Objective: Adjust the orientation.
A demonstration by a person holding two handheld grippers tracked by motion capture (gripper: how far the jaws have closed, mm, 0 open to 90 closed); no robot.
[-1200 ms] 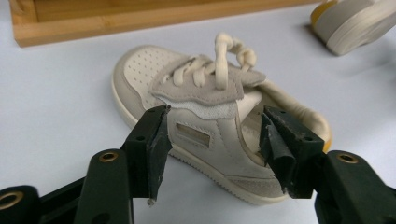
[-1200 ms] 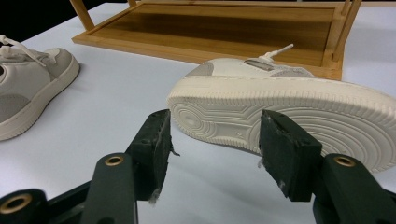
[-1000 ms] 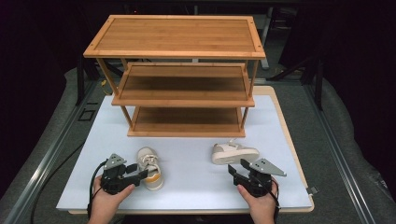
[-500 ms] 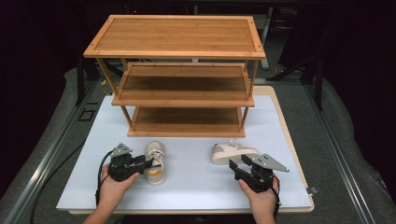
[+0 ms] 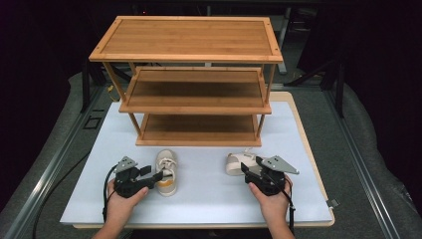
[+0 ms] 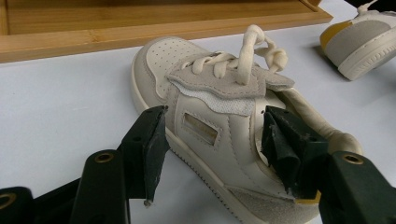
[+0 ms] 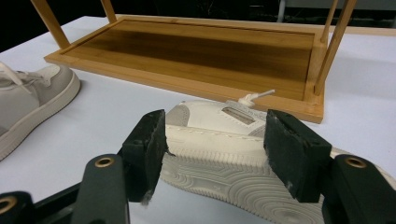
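Observation:
A cream child's shoe (image 5: 166,168) with a yellow heel patch stands upright on the white board, toe toward the shelf. My left gripper (image 5: 154,175) comes at it from the left. In the left gripper view the left gripper (image 6: 215,123) is open, one jaw outside the shoe (image 6: 210,93), the other at its collar opening. The second shoe (image 5: 238,162) lies on its side. My right gripper (image 5: 247,170) is open just behind it; in the right gripper view the right gripper (image 7: 212,135) has a jaw on each side of that shoe's ridged sole (image 7: 219,175).
A three-tier wooden shoe rack (image 5: 199,89) stands at the back of the white board (image 5: 209,204); its bottom shelf (image 7: 201,51) lies just beyond both shoes. Grey padding and a metal rail (image 5: 54,159) flank the board. Bare board lies between the two shoes.
My left gripper has moved forward and to the right, bringing its jaws around the upright shoe. The right gripper edged slightly toward the shoe on its side.

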